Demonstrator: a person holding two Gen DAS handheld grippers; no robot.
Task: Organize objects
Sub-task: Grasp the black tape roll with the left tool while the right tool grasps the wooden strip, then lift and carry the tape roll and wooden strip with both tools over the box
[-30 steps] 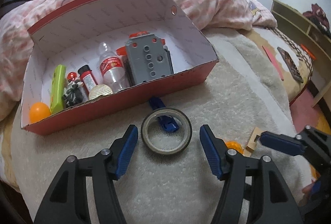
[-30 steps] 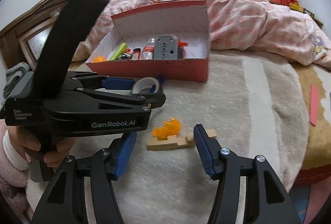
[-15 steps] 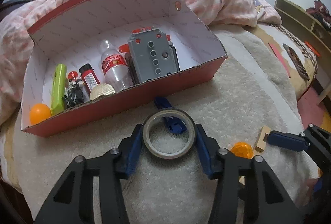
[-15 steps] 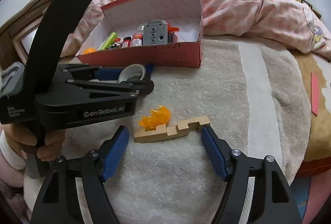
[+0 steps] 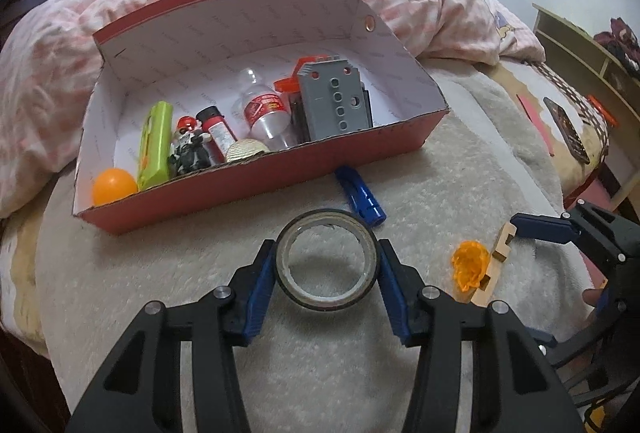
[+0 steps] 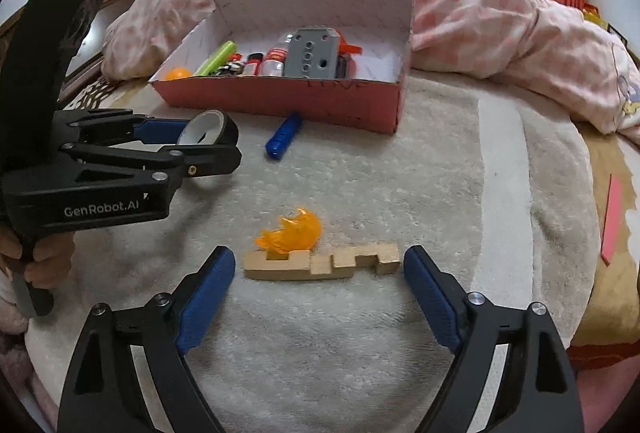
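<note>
My left gripper (image 5: 327, 275) is shut on a roll of tape (image 5: 362, 233) and holds it above the cream blanket, in front of the red box (image 5: 256, 177). The tape roll also shows in the right wrist view (image 6: 224, 123), tilted between the left gripper's fingers (image 6: 160, 127). My right gripper (image 6: 318, 275) is open, with its pads on either side of a notched wooden block (image 6: 320, 261) that lies on the blanket. An orange plastic piece (image 6: 292, 233) touches the block. A blue cylinder (image 5: 360, 195) lies beside the box.
The box holds a grey block (image 5: 336, 103), a bottle (image 5: 266, 113), a green bar (image 5: 154, 145), an orange ball (image 5: 112, 185) and other small items. A pink quilt (image 6: 480, 17) is heaped behind it. The bed edge falls off at the right (image 6: 600, 293).
My left gripper closed on the tape roll and lifted it off the blanket. My right gripper moved forward and down until its open fingers bracket the wooden block.
</note>
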